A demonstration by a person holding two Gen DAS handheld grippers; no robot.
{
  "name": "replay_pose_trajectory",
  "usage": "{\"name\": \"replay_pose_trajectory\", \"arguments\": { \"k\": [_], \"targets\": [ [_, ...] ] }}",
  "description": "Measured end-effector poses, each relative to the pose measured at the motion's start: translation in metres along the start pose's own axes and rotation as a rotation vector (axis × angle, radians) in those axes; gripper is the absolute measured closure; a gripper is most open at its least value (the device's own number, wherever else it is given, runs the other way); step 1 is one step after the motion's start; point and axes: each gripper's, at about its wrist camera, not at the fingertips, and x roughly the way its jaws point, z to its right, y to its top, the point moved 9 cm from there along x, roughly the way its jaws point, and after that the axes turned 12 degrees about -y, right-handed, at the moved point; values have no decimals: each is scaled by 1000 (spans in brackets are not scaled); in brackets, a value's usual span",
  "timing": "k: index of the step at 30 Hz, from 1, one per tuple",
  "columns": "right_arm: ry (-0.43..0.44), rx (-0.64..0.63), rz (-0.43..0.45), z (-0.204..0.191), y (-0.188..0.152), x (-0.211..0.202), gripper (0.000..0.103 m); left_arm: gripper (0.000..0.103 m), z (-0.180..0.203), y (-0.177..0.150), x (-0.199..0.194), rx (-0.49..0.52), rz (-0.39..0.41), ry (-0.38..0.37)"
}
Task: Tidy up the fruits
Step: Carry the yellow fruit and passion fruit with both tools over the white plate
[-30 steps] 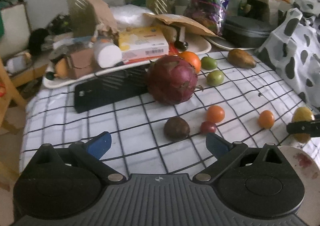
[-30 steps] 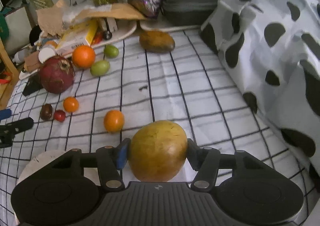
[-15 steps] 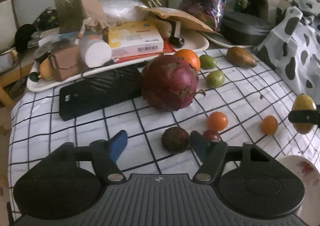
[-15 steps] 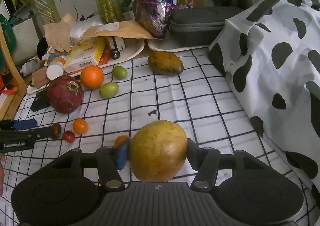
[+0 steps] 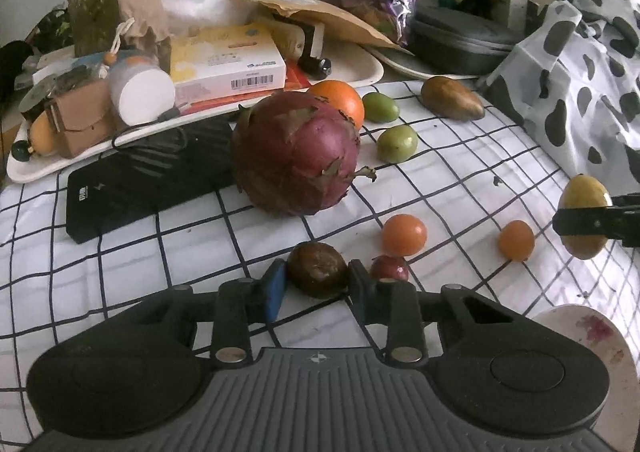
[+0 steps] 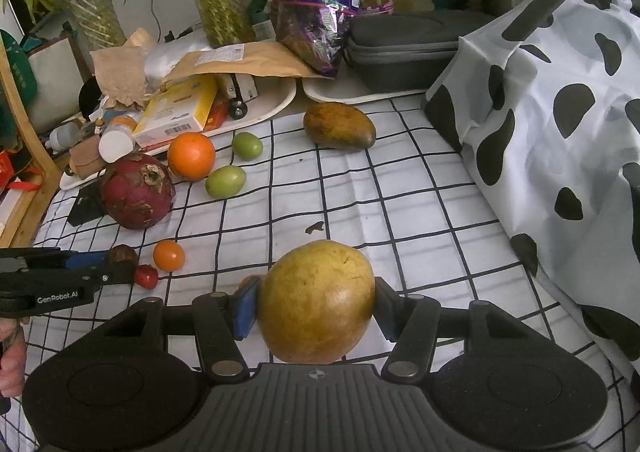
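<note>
My left gripper (image 5: 317, 284) is shut on a small dark brown fruit (image 5: 317, 270) that rests on the checked cloth. A small red fruit (image 5: 389, 268) sits just right of it, with an orange tomato (image 5: 404, 234) behind. My right gripper (image 6: 316, 306) is shut on a yellow mango (image 6: 318, 302) and holds it above the cloth; it also shows in the left wrist view (image 5: 585, 222). A dragon fruit (image 5: 296, 152), an orange (image 5: 338, 98), two green fruits (image 5: 397, 143) and a brown mango (image 5: 452, 98) lie further back.
A second orange tomato (image 5: 516, 240) lies at the right. A white plate (image 5: 592, 336) shows at the lower right. A black power bank (image 5: 136, 180) and a cluttered white tray (image 5: 200, 108) stand behind. A cow-print cloth (image 6: 560, 92) covers the right side.
My left gripper moved forward and closed around the dark brown fruit. My right gripper rose a little with the mango, which stays gripped.
</note>
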Motion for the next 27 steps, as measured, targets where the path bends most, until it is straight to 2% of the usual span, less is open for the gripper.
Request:
{"name": "replay_pose_trajectory", "arguments": {
  "k": [5,14,27],
  "targets": [
    [8,-2,2,-2,0,-2,43,72,3,1,-2,31,5,21],
    [49,-8,29,-9,-3,-19,43,72,23,1,-29,60,45,3],
    [148,-99,38,-33,-36,-62,43,72,76,-38,-75,69,82,-58]
  ]
}}
